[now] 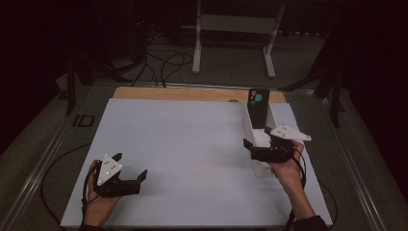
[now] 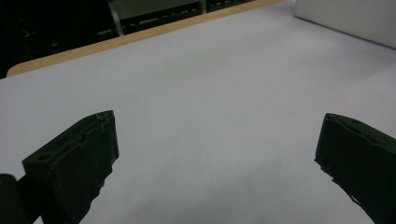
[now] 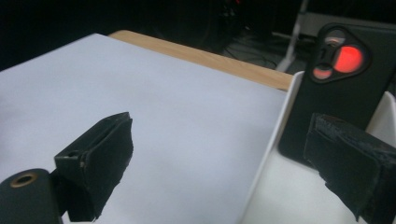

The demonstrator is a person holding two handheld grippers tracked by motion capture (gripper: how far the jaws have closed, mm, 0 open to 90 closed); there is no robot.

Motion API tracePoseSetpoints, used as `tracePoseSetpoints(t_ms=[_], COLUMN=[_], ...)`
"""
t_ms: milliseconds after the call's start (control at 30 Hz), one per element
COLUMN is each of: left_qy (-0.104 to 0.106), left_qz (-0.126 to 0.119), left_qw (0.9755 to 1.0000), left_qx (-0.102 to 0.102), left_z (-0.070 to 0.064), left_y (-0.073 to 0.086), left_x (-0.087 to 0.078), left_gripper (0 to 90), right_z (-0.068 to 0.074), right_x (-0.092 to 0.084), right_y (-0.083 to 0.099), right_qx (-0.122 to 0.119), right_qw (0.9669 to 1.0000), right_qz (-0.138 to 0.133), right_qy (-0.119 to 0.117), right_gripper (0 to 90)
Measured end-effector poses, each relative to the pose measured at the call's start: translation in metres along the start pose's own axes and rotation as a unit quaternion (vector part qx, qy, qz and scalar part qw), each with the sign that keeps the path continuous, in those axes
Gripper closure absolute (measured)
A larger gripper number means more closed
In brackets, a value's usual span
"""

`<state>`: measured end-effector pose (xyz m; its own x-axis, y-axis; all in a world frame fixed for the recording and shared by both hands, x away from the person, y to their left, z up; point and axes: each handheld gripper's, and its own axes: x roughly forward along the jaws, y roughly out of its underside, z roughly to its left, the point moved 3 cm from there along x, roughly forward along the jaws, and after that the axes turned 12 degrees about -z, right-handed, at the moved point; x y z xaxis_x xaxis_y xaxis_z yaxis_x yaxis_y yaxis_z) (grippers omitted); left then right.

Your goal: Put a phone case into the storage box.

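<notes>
Overhead, white sheet (image 1: pixel 192 154) covers wooden table (image 1: pixel 168 93), dim room; both claws (image 1: pixel 132 177) (image 1: pixel 250 147) gape, apparently empty.

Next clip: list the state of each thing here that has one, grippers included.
Left gripper: open, empty, low over the white sheet.
Right gripper: open, straddling the near wall of the box.
Black phone: upright, leaning in the far end of the box.
White box: open-topped, on the sheet.
</notes>
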<state>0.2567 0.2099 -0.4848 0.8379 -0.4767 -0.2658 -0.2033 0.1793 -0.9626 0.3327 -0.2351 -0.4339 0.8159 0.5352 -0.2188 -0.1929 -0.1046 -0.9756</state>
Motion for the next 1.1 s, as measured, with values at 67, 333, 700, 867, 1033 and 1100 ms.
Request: tracePoseSetpoints(t_ms=[67, 333, 700, 867, 1033, 1100], left_qy=[0.001, 0.009, 0.016, 0.018, 0.022, 0.024], left_qz=[-0.001, -0.020, -0.025, -0.026, -0.027, -0.027], left_qw=[1.0000, 0.9997, 0.9995, 0.9995, 0.9994, 0.9994], left_qx=[-0.001, -0.003, -0.003, -0.004, -0.002, 0.001], left_z=[0.000, 0.000, -0.001, -0.001, -0.003, -0.004], left_y=[-0.002, -0.005, -0.004, 0.000, 0.003, 0.003], left_x=[-0.001, -0.006, -0.006, -0.006, -0.005, -0.005], left_gripper=[0.1, 0.1, 0.1, 0.1, 0.1, 0.1], right_z=[0.004, 0.012, 0.017, 0.017, 0.015, 0.013], right_x=[-0.006, -0.027, -0.041, -0.046, -0.050, -0.051], right_y=[0.006, 0.027, 0.046, 0.051, 0.053, 0.053], right_qx=[-0.003, 0.010, 0.011, 0.008, 0.002, 0.004], right_qw=[1.0000, 0.9992, 0.9980, 0.9974, 0.9969, 0.9967], right_qz=[-0.007, -0.033, -0.055, -0.064, -0.074, -0.078], right_qy=[-0.005, -0.022, -0.030, -0.032, -0.024, -0.020], right_gripper=[7.9, 7.9, 7.9, 7.9, 7.9, 8.0])
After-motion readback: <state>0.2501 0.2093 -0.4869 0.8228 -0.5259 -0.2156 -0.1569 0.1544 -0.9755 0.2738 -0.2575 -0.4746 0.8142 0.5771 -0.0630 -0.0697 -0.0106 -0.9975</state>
